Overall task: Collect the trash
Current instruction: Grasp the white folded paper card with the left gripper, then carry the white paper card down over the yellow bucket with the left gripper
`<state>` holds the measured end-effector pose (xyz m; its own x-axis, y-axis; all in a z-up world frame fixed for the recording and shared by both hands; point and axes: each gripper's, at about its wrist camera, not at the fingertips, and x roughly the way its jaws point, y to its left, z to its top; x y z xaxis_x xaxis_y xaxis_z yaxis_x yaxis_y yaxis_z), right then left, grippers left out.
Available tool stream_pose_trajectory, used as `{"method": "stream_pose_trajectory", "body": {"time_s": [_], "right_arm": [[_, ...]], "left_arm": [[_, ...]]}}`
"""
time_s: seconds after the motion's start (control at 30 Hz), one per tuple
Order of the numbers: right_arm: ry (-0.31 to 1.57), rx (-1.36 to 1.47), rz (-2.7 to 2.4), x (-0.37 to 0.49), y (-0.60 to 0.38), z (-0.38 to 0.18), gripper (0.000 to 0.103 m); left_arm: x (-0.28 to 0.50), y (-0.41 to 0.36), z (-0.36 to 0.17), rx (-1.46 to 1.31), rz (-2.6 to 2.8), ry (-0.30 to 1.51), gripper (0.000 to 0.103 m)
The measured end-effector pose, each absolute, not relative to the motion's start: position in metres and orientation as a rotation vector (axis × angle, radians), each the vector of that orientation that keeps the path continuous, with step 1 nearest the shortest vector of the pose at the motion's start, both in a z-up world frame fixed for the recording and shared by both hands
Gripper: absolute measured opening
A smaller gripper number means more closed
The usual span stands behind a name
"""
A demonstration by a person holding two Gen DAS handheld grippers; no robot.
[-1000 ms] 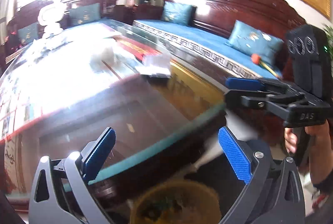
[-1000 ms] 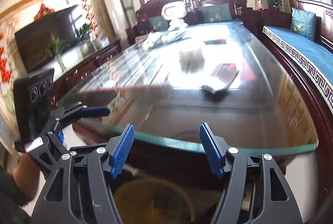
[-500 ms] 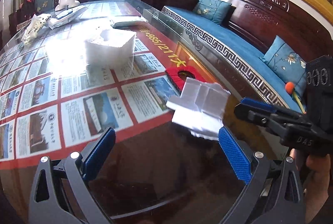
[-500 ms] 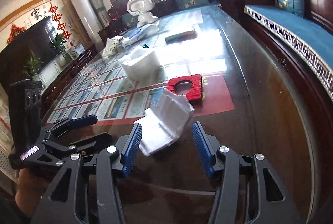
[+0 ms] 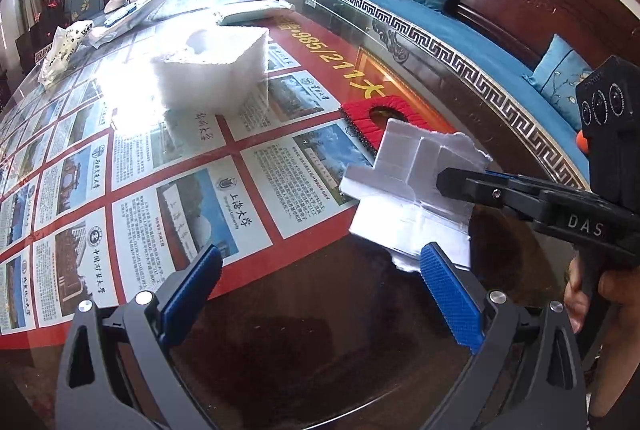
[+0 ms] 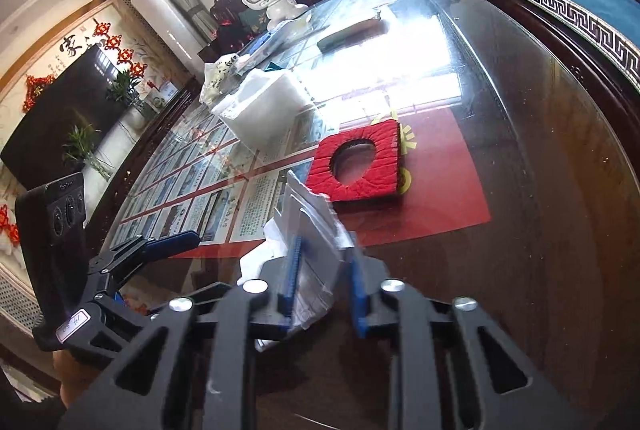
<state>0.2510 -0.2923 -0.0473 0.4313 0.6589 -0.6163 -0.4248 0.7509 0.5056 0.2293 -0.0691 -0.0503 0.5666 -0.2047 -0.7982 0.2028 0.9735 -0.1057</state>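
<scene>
Right gripper (image 6: 322,280) has just clamped onto the crumpled paper (image 5: 416,186), seemingly lifting its edge; left gripper (image 5: 320,294) wide open, empty. Binning not yet done; tissue pile (image 5: 212,70) possibly trash too.

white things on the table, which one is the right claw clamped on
The creased white paper scrap beside the red pad, pinched by the right claw; the white tissue stack sits untouched farther back.

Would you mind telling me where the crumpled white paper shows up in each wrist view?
Left wrist view: crumpled white paper right of centre, pinched by the right tongs.
Right wrist view: bottom centre, between the blue pads.
Shared landmark: red ring-shaped pad behind it.
</scene>
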Motion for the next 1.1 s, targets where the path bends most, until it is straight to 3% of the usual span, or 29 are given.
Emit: {"method": "stream_pose_trajectory", "body": {"time_s": [0.1,0.4,0.7,0.9,1.1], "right_arm": [[0.844,0.231,0.681,0.239,-0.287,-0.035,0.006],[0.71,0.007,0.667,0.181,-0.264,0.001,0.006],[0.661,0.008,0.758,0.098,-0.261,0.023,0.006],[0.696,-0.027,0.816,0.033,-0.258,0.015,0.006],[0.807,-0.094,0.85,-0.02,-0.248,-0.027,0.006]], "left_arm": [[0.224,-0.066,-0.051,-0.001,-0.235,0.937,0.099],[0.189,-0.048,-0.042,-0.068,-0.246,0.906,0.099],[0.1,-0.037,-0.019,-0.004,-0.347,0.774,0.099],[0.029,-0.033,-0.019,0.08,-0.434,0.722,0.099],[-0.035,-0.038,-0.047,0.174,-0.455,0.763,0.099]]}}
